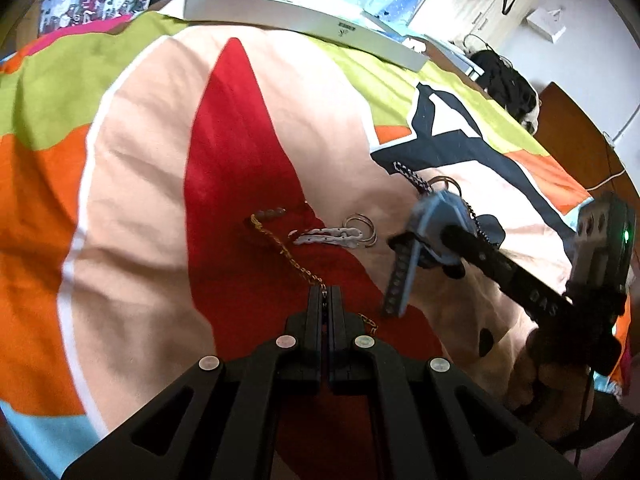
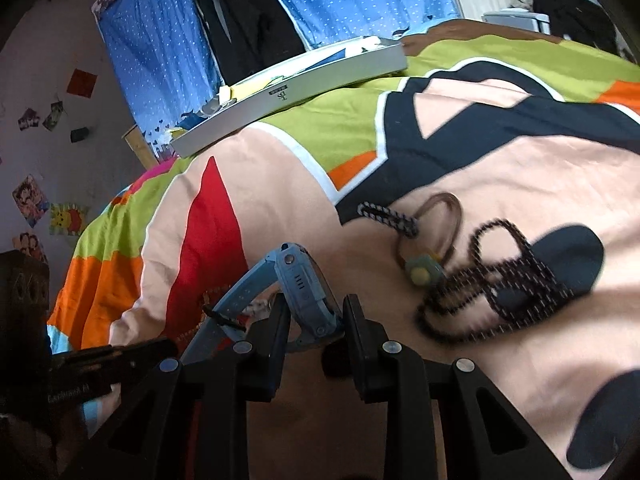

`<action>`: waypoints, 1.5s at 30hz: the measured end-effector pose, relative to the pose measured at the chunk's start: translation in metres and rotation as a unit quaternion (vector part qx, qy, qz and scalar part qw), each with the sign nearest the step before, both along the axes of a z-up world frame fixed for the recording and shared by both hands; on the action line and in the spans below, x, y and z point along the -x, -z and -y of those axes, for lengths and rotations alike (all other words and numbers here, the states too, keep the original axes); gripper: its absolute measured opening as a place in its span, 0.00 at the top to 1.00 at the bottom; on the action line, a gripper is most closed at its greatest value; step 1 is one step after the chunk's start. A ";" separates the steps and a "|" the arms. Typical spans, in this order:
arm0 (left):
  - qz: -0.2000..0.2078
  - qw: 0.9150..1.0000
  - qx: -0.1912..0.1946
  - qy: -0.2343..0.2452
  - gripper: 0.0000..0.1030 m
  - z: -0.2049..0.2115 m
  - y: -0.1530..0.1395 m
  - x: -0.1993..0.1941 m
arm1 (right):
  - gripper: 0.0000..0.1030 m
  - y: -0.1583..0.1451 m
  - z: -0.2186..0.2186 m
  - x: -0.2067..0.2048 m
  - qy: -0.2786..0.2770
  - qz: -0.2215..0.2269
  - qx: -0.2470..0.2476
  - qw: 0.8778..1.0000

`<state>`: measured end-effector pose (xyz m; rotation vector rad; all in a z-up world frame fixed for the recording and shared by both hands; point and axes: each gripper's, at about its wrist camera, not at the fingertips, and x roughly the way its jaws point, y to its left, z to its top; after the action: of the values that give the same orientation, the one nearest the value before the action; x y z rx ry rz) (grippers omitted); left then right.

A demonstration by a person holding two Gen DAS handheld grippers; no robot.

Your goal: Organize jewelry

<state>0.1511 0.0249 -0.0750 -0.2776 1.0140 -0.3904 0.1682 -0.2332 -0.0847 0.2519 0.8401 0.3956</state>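
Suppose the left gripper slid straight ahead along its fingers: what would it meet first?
The left gripper, shut on the gold chain, points up the red patch. Probably just the bedspread; the white tray lies far beyond. Depth is unclear.

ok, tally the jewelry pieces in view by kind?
blue plastic watch, in right tool: 1
gold link chain, in left tool: 1
black-and-white speckled cords: 2
brown band with green charm: 1
silver hoop cluster: 1
pale silvery clip: 1
total: 7
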 end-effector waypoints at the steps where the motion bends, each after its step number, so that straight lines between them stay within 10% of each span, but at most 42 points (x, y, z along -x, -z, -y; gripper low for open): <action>1: 0.001 1.000 0.000 -0.003 1.00 0.000 -0.001 0.002 | 0.75 0.000 0.002 0.003 0.002 0.000 -0.002 1.000; 25: 0.039 0.999 -0.006 -0.028 1.00 0.000 -0.058 0.014 | 0.77 -0.022 0.024 0.040 -0.014 0.034 -0.019 0.999; 45: 0.154 0.987 0.013 -0.053 1.00 0.005 -0.183 -0.157 | 0.77 -0.150 -0.002 -0.143 -0.088 0.160 0.043 0.982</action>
<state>0.3085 0.0199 0.1077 -0.2837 0.6886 -0.3368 0.3115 -0.2310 0.0651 0.0298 0.5626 0.5476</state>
